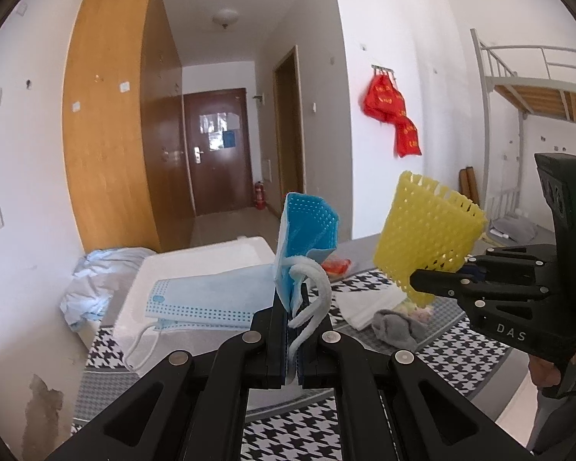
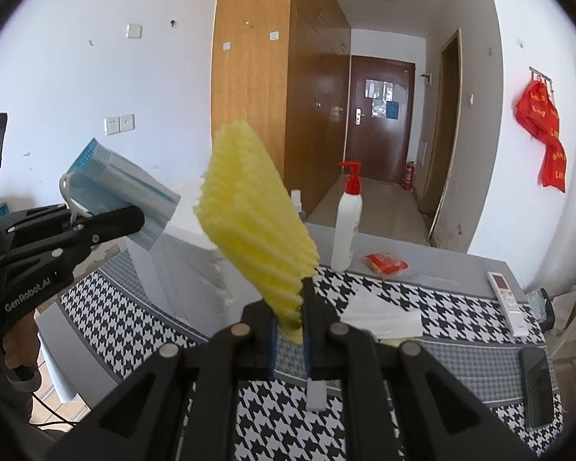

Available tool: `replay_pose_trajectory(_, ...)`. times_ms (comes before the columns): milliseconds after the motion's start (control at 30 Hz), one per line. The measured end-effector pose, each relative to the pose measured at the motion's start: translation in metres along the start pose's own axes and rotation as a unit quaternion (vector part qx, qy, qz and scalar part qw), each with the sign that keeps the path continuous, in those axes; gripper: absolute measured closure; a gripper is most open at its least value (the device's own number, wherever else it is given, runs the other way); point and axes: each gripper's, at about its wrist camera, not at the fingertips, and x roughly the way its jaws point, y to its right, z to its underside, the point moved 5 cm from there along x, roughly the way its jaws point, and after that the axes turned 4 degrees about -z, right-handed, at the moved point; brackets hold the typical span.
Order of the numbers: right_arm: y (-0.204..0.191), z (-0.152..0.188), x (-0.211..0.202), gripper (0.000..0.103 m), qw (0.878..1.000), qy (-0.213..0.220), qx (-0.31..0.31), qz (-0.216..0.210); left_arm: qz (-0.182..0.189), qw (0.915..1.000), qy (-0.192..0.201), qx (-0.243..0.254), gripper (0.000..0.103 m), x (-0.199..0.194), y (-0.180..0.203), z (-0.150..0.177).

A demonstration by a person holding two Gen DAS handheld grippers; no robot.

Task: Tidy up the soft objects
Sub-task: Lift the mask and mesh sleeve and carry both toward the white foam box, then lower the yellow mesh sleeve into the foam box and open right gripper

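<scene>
Left gripper (image 1: 293,330): pinching folded blue face mask (image 1: 307,230), frame centre. Right gripper (image 2: 290,330): pinching yellow foam net (image 2: 253,215), centre frame. Stacked masks (image 1: 203,303) on white foam box (image 1: 211,261), centre-left. Grey cloth (image 1: 397,324) on houndstooth tablecloth (image 2: 280,415), lower right.

The blue mask (image 1: 307,238) looks like thin soft paper cloth with tiny dots, and its white loop (image 1: 315,296) looks fluffy. At 3 o'clock from it, the yellow net (image 1: 428,238) is soft foam full of holes. The left gripper (image 1: 293,330) and right gripper (image 2: 290,319) are matt black plastic with shiny metal pins. The tablecloth (image 2: 395,296) is checked cloth. The white box (image 1: 196,265) is rough foam. The wardrobe (image 1: 107,115) is smooth wood.
</scene>
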Motion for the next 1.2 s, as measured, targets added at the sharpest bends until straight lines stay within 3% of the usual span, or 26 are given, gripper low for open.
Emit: replay_pose_trajectory(1200,-0.023,-0.038,0.031,0.089,0.999,0.008,-0.016,-0.042,-0.063,0.9974,0.016,-0.031,0.100,0.000,-0.046,-0.008)
